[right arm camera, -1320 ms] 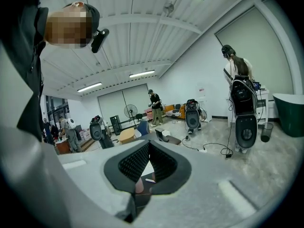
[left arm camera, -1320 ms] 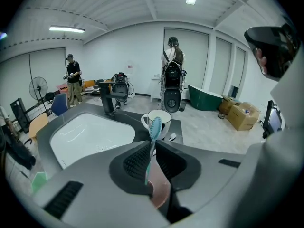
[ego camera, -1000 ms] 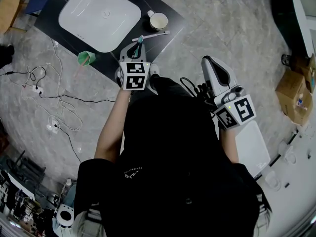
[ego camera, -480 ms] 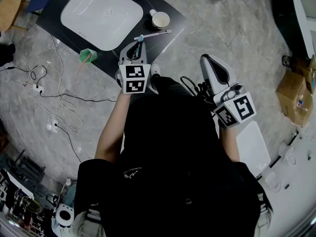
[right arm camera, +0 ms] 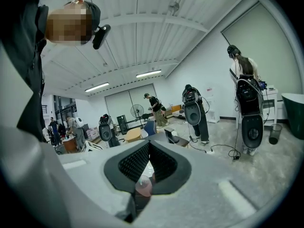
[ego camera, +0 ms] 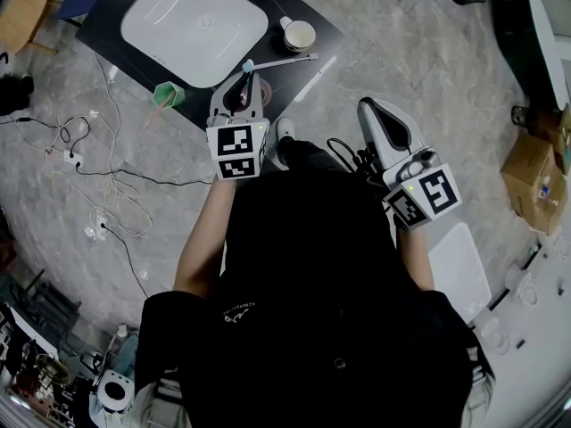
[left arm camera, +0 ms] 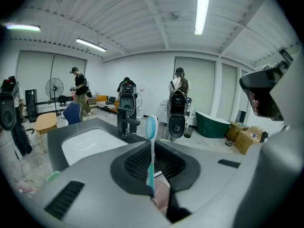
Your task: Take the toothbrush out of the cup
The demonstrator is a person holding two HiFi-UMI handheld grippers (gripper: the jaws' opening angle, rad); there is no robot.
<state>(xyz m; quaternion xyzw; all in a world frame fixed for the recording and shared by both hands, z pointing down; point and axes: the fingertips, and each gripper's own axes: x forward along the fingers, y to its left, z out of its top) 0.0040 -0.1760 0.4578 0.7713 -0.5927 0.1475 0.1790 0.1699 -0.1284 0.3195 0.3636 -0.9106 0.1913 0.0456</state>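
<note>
"Teal at the handle and pale blue at the head, the toothbrush (left arm camera: 151, 127): which way did it point?"

"Straight up. In the left gripper view its long axis ran upright, with the head on top and the handle going down between the pads."

"So it was clear of the cup (ego camera: 299, 35)?"

"Yes. The white cup stood on the dark counter (ego camera: 98, 27), just beside the white sink (ego camera: 192, 25), beyond the jaws and a little to their right. The toothbrush was apart from it, over the counter's near edge."

"And the left gripper (left arm camera: 153, 165)?"

"Its jaws were nearly together, pressed on the teal handle from both sides with only the handle's thickness between them."

"The right gripper (right arm camera: 148, 164)?"

"It was well off to the right, away from the counter. Its jaws were closed on themselves, with nothing between the pads."

"Anything else by the cup?"

"A thin pale rod (ego camera: 290, 60) lay flat on the counter between the cup and the left jaws, its length running across the head view. I could not tell what it was. A white stick (ego camera: 317, 78) lay slantwise near it."
</note>
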